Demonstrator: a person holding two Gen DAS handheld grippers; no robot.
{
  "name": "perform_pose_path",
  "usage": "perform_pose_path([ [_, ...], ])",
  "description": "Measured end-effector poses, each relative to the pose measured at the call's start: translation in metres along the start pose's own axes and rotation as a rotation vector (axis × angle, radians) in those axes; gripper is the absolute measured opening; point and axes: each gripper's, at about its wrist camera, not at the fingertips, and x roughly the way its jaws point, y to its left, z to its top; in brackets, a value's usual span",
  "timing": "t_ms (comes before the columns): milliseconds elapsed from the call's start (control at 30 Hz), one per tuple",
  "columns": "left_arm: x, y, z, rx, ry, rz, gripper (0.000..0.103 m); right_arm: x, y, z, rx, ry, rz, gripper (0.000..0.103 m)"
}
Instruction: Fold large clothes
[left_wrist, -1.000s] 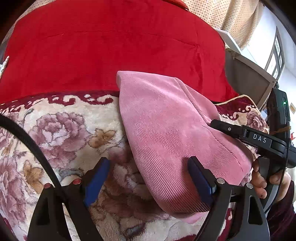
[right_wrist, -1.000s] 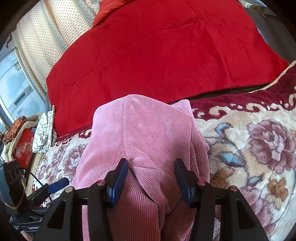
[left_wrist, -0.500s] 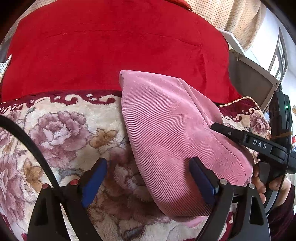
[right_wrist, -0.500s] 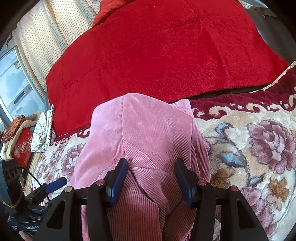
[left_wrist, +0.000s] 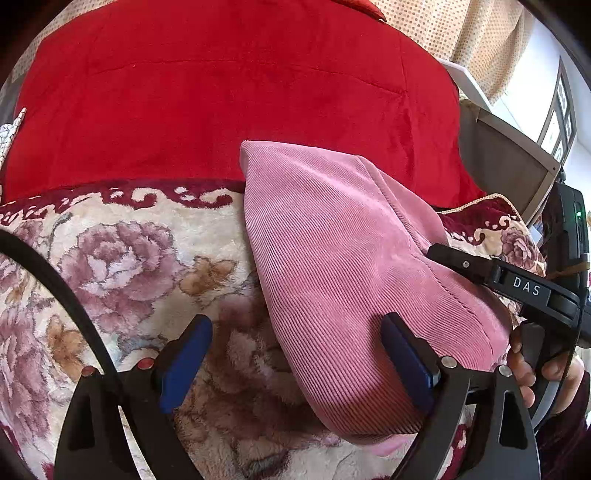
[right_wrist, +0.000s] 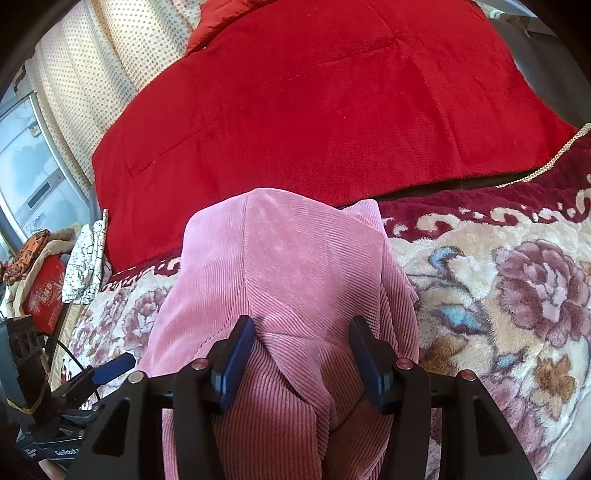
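A pink corduroy garment lies folded into a thick bundle on a floral plush blanket. My left gripper is open; its left finger is over the blanket and its right finger rests against the garment's near edge. My right gripper is open with its jaws astride a raised fold of the garment, not pinching it. The right gripper also shows at the right of the left wrist view, lying on the garment. The garment's underside is hidden.
A red blanket covers the bed behind the garment. A dotted curtain hangs at the back. A red box and patterned cloth sit at the bed's left edge. A grey board stands at the right.
The left gripper has drifted slightly back and left of the garment. The right gripper stays astride the fold with almost no movement.
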Motion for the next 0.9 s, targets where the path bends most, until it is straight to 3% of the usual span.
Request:
perform_pose_path([
  [333,-0.016,0.013,0.005,-0.039,-0.042,-0.046,0.093,-0.008,-0.018,0.004,0.057,-0.013,0.060,0.058],
  [400,-0.018,0.013,0.006,-0.043,-0.055,-0.035,0.093,-0.010,-0.024,0.005,0.073,-0.017,0.059,0.069],
  [633,-0.013,-0.001,0.002,0.027,-0.068,0.060,0.093,-0.028,-0.041,0.005,0.096,-0.093,0.025,0.070],
  [733,-0.009,-0.008,-0.001,0.063,-0.062,0.089,0.093,-0.033,-0.031,0.004,0.020,-0.111,0.025,0.068],
  [800,-0.008,-0.010,-0.001,0.079,-0.070,0.105,0.093,-0.033,-0.021,0.001,-0.045,-0.106,0.018,0.058],
  [900,-0.008,-0.009,-0.001,0.078,-0.071,0.113,0.093,-0.016,-0.014,-0.006,-0.104,-0.026,-0.014,0.054],
])
